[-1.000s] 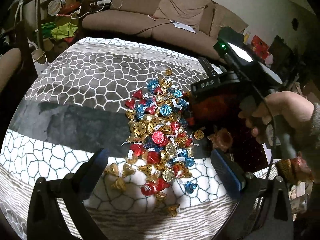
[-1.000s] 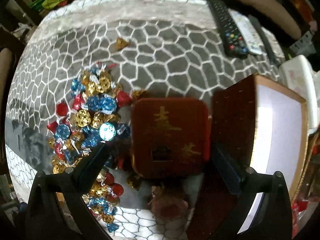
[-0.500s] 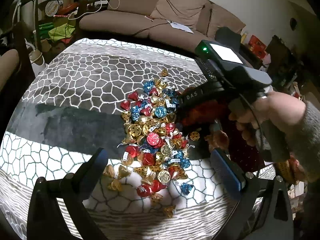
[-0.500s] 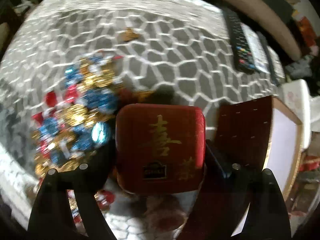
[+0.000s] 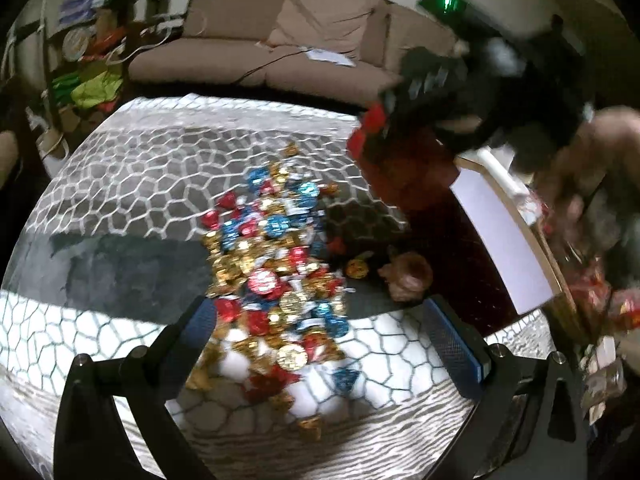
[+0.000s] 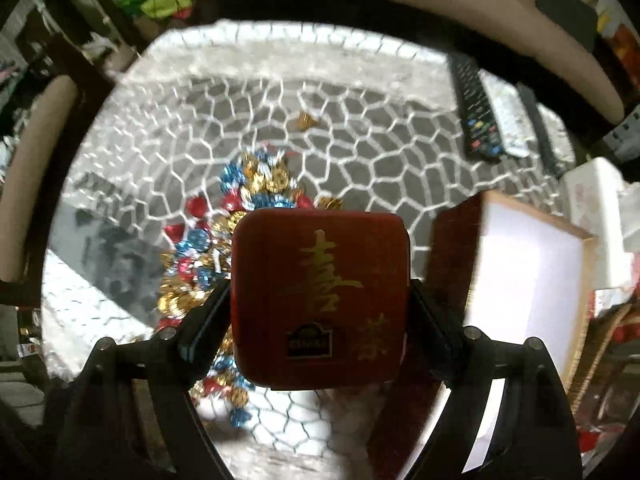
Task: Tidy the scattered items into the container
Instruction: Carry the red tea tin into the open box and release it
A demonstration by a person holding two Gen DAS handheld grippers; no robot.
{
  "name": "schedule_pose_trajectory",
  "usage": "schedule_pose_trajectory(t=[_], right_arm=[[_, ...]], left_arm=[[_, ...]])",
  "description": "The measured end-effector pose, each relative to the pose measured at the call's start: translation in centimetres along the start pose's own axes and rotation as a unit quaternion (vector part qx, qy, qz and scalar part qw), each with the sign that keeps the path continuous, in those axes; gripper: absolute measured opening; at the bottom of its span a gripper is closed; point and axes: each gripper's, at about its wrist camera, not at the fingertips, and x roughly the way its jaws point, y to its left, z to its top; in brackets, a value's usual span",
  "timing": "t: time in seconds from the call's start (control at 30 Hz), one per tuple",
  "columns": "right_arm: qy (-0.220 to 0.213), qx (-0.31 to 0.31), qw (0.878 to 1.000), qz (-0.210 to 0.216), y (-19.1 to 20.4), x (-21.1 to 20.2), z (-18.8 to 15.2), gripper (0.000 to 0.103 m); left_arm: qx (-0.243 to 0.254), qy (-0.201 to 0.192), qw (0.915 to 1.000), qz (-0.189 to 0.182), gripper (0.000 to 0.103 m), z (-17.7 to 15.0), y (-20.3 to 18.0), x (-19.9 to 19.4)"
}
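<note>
A heap of foil-wrapped candies [image 5: 276,264], red, blue and gold, lies on a grey and white patterned cloth; it also shows in the right wrist view [image 6: 208,256]. My right gripper [image 6: 320,304] is shut on a red tin [image 6: 320,300] with gold characters and holds it raised above the cloth. In the left wrist view the right gripper [image 5: 460,92] appears blurred, high at the right, with the red tin [image 5: 366,128] in it. A box with a white inside [image 6: 528,284] stands to the right. My left gripper [image 5: 320,328] is open above the near end of the heap.
A single gold candy [image 6: 306,121] lies apart at the far side. Two remote controls [image 6: 478,120] lie at the back right. A small pink-brown object [image 5: 408,276] lies near the box [image 5: 504,240]. A brown sofa [image 5: 280,44] stands behind the table.
My right gripper closed on the red tin and lifted it up off the cloth. My left gripper stayed open over the heap.
</note>
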Motion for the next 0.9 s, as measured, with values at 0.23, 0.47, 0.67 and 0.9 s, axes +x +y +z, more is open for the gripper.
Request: schedule_pose_trajectory(t=[0.23,0.47,0.67,0.9], right_arm=[[-0.029,0.038,0.999,-0.024,-6.9,-5.1,0.3,0.083],[-0.014,0.095,0.994,-0.05,-13.8,-2.6,-0.2,0.083],[0.01,0.104,0.993,-0.049,-15.6,1.9,-0.4,0.083],[0.026,0.121,0.991,-0.043,-16.6,6.5,-0.9,0.083]], left_arm=[[0.044,0.002,0.999,-0.008,0.103,-0.7,-2.9,0.6],[0.074,-0.014,0.9968,-0.028,0.103,-0.6,-5.6,0.8],[0.093,-0.002,0.9954,-0.025,0.103,-1.0,-6.6,2.0],[0.073,0.009,0.997,-0.025,0.103,-1.0,-5.6,2.6]])
